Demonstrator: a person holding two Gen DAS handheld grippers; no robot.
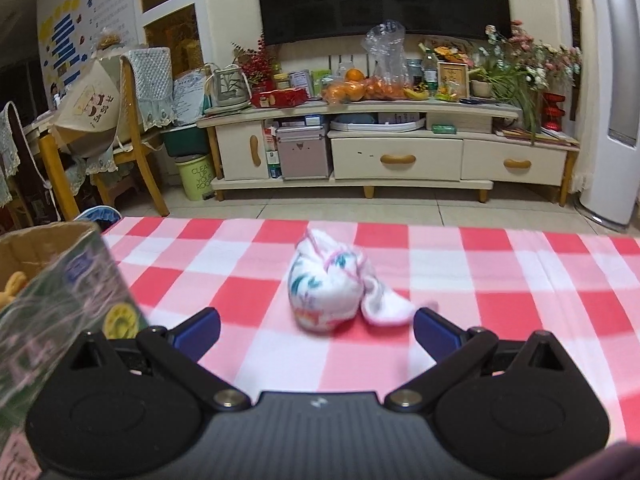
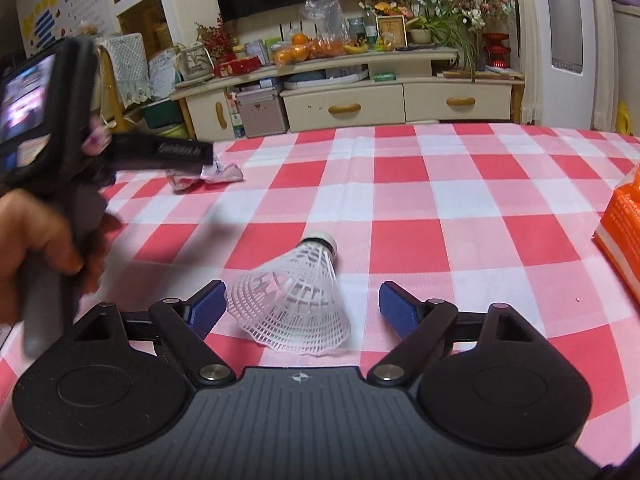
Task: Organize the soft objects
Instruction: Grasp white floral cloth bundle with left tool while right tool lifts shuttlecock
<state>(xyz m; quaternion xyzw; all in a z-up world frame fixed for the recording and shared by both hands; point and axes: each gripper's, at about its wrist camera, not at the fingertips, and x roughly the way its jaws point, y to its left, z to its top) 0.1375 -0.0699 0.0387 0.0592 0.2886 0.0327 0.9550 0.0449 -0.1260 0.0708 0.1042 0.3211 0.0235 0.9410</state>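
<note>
1. Two grippers over a red-and-white checked tablecloth [image 2: 400, 184]; a cream TV cabinet [image 1: 396, 156] stands behind.
2. Left gripper [image 1: 316, 326] jaws spread, rolled cloth [image 1: 328, 288] just ahead.
3. Right gripper [image 2: 302, 306] jaws spread around a shuttlecock [image 2: 296, 300] lying untouched.

The cardboard box [image 1: 48, 240] was cut off by the left edge of the left wrist view, its printed side too blurred to read and most of its inside hidden — only a scrap of something yellow [image 1: 14, 286] showed. In the right wrist view the orange basket [image 2: 624, 232] ran off the right edge. The left tongs [image 2: 200, 160] and the hand [image 2: 36, 248] holding them were smeared — their tips covered part of the rolled cloth [image 2: 208, 174] on the desk [image 2: 440, 200].
</note>
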